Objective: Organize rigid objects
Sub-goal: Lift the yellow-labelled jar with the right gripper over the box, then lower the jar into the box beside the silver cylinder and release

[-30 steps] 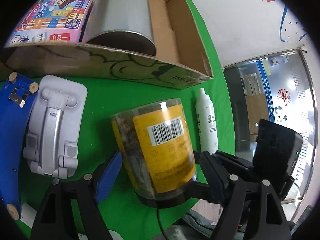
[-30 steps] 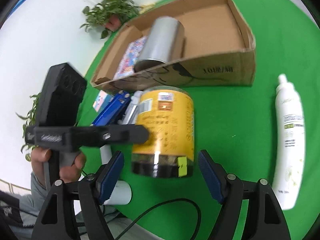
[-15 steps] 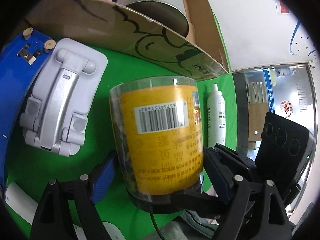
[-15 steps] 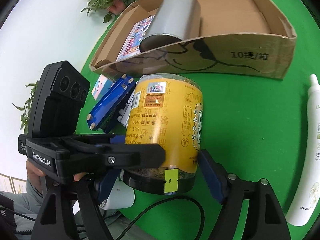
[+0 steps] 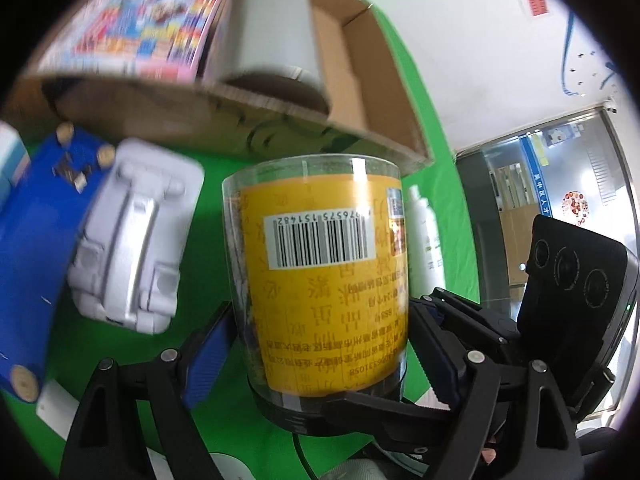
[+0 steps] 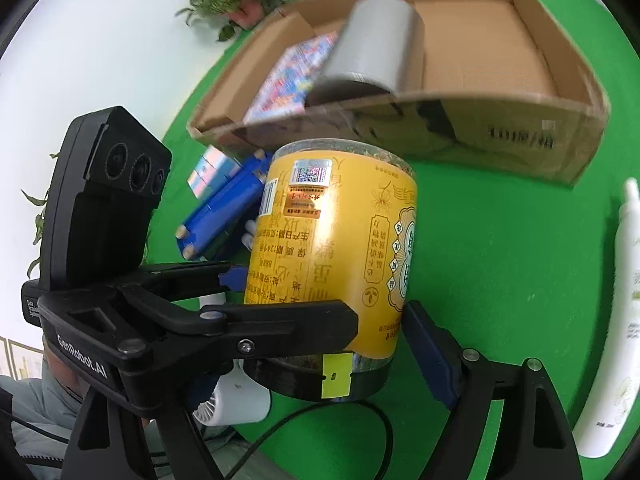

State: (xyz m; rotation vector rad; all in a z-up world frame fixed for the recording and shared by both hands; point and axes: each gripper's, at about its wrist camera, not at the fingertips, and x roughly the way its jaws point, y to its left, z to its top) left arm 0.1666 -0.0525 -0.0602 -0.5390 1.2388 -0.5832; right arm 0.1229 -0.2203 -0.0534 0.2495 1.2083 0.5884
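A clear jar with a yellow label and black lid [image 5: 324, 280] is upside down between both grippers, lifted above the green table. My left gripper [image 5: 320, 344] is shut on the jar, near its lid end. My right gripper [image 6: 320, 344] also straddles the jar [image 6: 332, 256], and its fingers press the lower sides. The left gripper's fingers [image 6: 224, 276] cross in front in the right wrist view. A cardboard box [image 6: 480, 136] behind holds a grey cylinder [image 6: 376, 56] and a colourful book [image 6: 288, 76].
A white bottle [image 6: 624, 304] lies at the right on the green table [image 6: 500, 240]. A blue case [image 5: 36, 232], a grey plastic tray [image 5: 132, 240] and a small pastel box [image 6: 212, 168] lie left of the jar. A white fan [image 6: 236, 404] lies near the edge.
Both grippers have closed in on the jar and raised it. The box now shows lower and its inside is more in view.
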